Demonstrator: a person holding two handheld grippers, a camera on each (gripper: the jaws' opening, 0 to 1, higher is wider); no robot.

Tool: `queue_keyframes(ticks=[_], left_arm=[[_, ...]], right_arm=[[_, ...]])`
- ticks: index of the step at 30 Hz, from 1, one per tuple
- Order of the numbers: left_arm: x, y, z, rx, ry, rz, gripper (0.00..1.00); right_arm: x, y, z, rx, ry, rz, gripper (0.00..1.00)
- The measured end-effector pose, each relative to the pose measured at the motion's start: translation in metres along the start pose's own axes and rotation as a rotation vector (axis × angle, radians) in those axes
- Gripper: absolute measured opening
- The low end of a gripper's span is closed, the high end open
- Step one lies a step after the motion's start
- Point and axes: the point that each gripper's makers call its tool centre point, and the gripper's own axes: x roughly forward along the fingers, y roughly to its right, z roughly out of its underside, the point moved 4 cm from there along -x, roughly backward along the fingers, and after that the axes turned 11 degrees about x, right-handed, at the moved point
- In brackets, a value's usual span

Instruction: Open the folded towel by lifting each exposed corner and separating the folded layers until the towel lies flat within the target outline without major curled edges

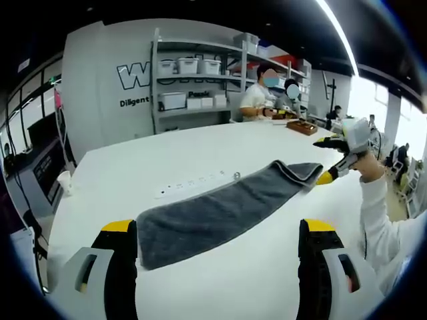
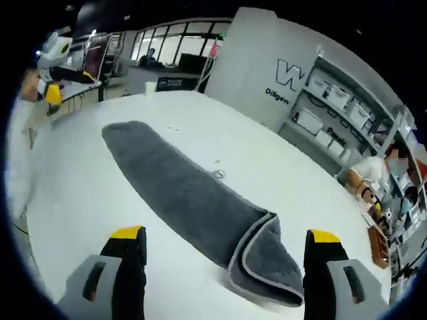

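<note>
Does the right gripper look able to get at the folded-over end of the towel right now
Probably yes. In the right gripper view the towel's folded-over end lies on the white table just ahead, between the right gripper's open jaws, with nothing lying across it.

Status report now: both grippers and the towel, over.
Left gripper open, right gripper open, both empty. Long grey folded cloth towel on white table, far end turned over. Small metal ring beside it.

Bare white table [image 1: 133,173] all around grey towel [image 1: 220,213], power strip [image 1: 193,183] lying just beside it
</note>
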Motion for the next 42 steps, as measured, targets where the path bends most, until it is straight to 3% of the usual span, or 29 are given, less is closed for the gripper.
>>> queue_keyframes(ticks=[4, 7, 11, 16, 20, 27, 31, 32, 42], left_arm=[[0.001, 0.001, 0.001, 0.003, -0.009, -0.007, 1.0], [0.002, 0.002, 0.002, 0.005, -0.014, -0.011, 1.0], [0.004, 0.005, 0.003, 0.013, -0.023, -0.01, 1.0], [0.005, 0.007, 0.001, 0.018, -0.023, -0.004, 1.0], [0.004, 0.007, 0.002, 0.019, -0.022, -0.008, 1.0], [0.005, 0.008, 0.002, 0.022, -0.026, -0.006, 1.0], [0.005, 0.009, 0.002, 0.024, -0.026, -0.004, 1.0], [0.006, 0.008, 0.001, 0.025, -0.028, -0.004, 1.0], [0.005, 0.008, 0.001, 0.026, -0.03, -0.007, 1.0]], right_arm=[[0.022, 0.013, 0.022, -0.076, -0.088, 0.026, 0.91], [0.034, 0.021, 0.031, -0.086, -0.113, 0.028, 0.85], [0.047, 0.025, 0.046, -0.118, -0.182, -0.014, 0.8], [0.065, 0.025, 0.06, -0.11, -0.22, -0.071, 0.7], [0.073, 0.037, 0.069, -0.11, -0.249, -0.042, 0.63], [0.08, 0.039, 0.074, -0.065, -0.215, -0.084, 0.5], [0.083, 0.044, 0.075, -0.069, -0.2, -0.094, 0.33], [0.084, 0.044, 0.073, -0.036, -0.175, -0.111, 0.32], [0.075, 0.05, 0.07, 0.032, -0.116, -0.144, 0.09]])
